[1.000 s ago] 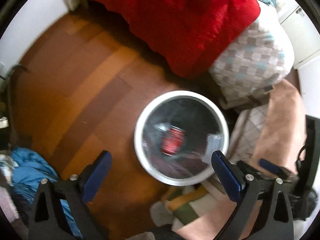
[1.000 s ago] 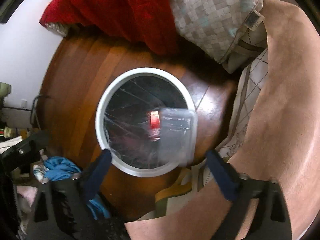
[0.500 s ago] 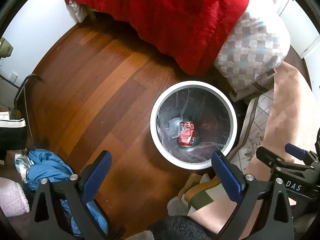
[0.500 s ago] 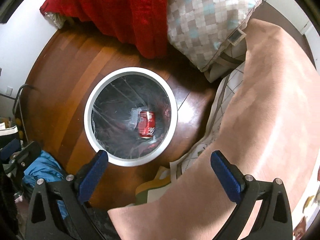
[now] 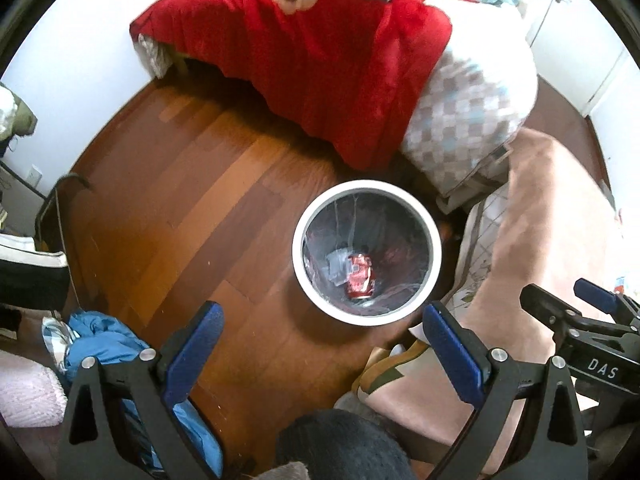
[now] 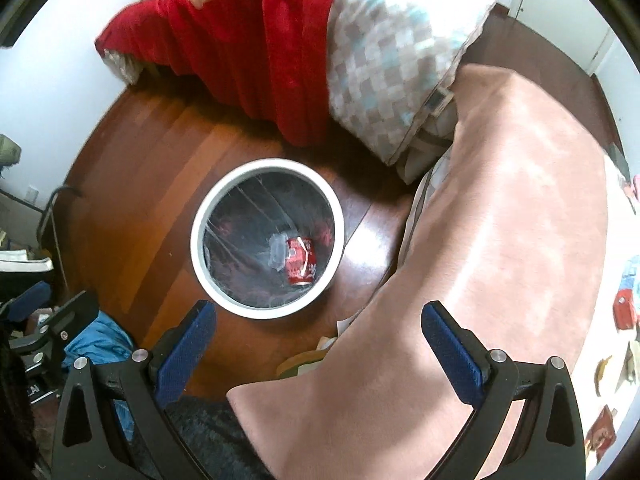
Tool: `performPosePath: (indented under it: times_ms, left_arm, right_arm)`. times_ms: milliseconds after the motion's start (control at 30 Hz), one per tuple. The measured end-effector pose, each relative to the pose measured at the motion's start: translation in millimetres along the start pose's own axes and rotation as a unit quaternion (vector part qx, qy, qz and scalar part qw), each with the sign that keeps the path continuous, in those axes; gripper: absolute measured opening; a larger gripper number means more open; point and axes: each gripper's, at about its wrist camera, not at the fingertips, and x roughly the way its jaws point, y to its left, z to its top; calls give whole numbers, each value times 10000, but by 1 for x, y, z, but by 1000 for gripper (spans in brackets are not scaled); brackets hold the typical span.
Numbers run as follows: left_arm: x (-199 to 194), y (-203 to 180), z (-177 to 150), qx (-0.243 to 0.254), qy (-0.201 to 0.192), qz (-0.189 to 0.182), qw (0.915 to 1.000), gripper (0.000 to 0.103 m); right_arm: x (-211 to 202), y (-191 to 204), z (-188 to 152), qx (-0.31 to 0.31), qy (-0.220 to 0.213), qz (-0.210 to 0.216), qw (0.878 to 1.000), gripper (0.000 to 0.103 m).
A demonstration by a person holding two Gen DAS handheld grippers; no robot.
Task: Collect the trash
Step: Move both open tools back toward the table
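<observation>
One white trash bin (image 5: 298,258) stands on the wood floor (image 5: 180,216), and inside it lie two pieces of trash — one red can (image 5: 361,276) and, touching it, one clear plastic container (image 5: 337,266). Two grippers hang above the bin, left gripper (image 5: 318,344) and right gripper (image 6: 316,340) — both spread wide, holding nothing.

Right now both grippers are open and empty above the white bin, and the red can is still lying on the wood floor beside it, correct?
Not quite. The red can is not on the floor; it lies inside the white bin, next to a clear plastic container, as the right wrist view shows. The rest holds: the left gripper and right gripper are both open and empty.
</observation>
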Motion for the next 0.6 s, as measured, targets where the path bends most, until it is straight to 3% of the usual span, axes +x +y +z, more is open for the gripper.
performPosePath:
  times_ms: [333,467,600]
  left_arm:
    - [-99,-38,-21,319,-848,57,9959,101]
    - [-117,-70,-40,469,-1013,-76,9937,101]
    - [-107,-118,-68,729,-881,-320,9929,102]
  right_arm:
    - [-117,-32,-39,474,-969,616,9923,103]
    - [-162,-64,-76,781,-1286,724,9860,103]
    - [-186,-109,-121,1177,-1305,585,9827,103]
